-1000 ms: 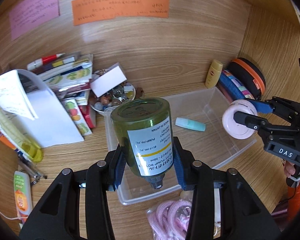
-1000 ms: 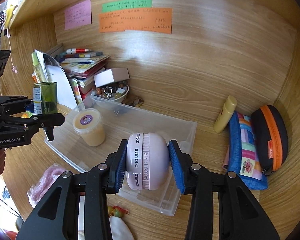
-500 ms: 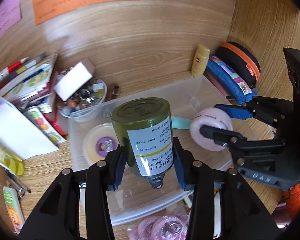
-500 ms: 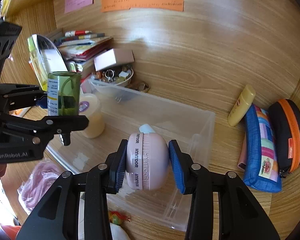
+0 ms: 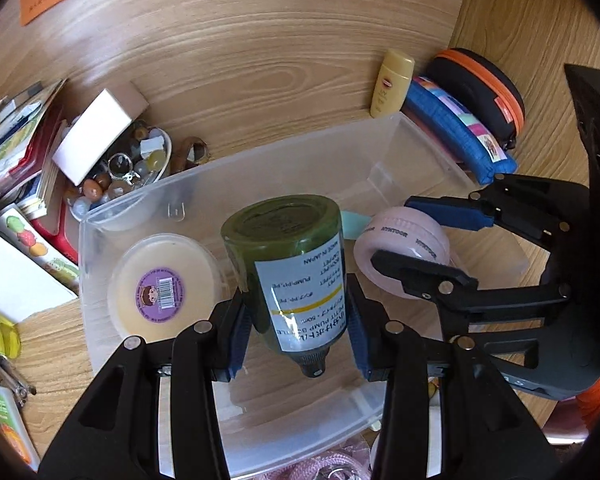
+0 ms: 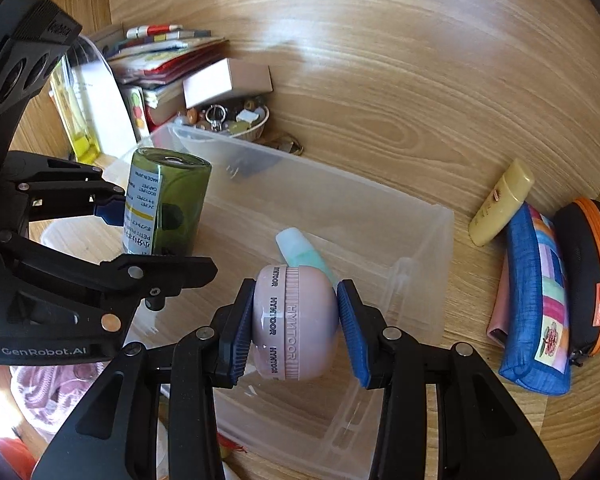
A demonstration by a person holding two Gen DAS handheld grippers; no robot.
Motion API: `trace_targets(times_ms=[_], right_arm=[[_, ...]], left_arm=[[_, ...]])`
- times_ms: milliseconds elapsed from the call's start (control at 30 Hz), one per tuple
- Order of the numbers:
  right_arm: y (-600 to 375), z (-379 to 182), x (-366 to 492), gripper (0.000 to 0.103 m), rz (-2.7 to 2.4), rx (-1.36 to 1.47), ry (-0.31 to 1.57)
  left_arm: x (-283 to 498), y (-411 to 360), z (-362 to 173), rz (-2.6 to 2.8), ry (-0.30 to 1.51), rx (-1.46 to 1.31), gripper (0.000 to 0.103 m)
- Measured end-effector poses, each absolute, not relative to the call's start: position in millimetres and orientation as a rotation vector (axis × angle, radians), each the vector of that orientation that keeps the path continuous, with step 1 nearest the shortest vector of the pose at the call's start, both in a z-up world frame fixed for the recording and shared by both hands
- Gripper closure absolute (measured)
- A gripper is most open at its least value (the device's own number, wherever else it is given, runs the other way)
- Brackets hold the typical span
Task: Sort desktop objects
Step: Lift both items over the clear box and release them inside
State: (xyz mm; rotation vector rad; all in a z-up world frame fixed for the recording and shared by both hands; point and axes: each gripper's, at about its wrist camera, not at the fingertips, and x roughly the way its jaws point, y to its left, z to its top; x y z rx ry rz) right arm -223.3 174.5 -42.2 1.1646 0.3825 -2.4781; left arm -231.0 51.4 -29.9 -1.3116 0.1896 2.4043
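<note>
The left gripper [image 5: 296, 332] was clamped on a green bottle [image 5: 288, 264], held upside down with its nozzle pointing back toward the handle, over the middle of the clear plastic bin [image 5: 416, 148] that sat on the wooden desk [image 5: 260, 60]. The right gripper [image 6: 296, 332] was closed on a round pink case [image 6: 294, 322], its pads pressing both flat faces, above the bin's near right part. Neither item touched the bin floor as far as the views showed. Already lying in the bin were a round cream-coloured tub [image 5: 166, 286] at its left end and a pale mint tube [image 6: 304, 254] toward the back wall, the latter just behind the pink case. Outside the bin, a yellow tube [image 6: 500, 204], a blue pouch [image 6: 536, 296] and a black-and-orange case [image 6: 588, 276] lay off its right edge; a bowl of small trinkets [image 5: 120, 172] and a stack of booklets [image 6: 160, 60] stood off its back left corner. In my judgement the step in hand was the lowering of both items into the bin. To do it well, each should be brought close to the floor before the jaws part, since the bottle is round and may roll against the tub, and the pink case, held on edge, may roll or tip onto the mint tube. The two tools stood close together, so releasing one at a time and lifting straight out would avoid a knock.
</note>
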Motion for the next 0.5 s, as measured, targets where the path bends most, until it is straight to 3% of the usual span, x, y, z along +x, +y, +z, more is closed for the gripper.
trace_targets(times_ms=[500], right_arm=[[172.2,-46.8,-226.8,0.066,-2.494,1.176,0.455]], left_arm=[[-237.6,60.2,-40.4,2.366,0.237,-1.331,0.061]])
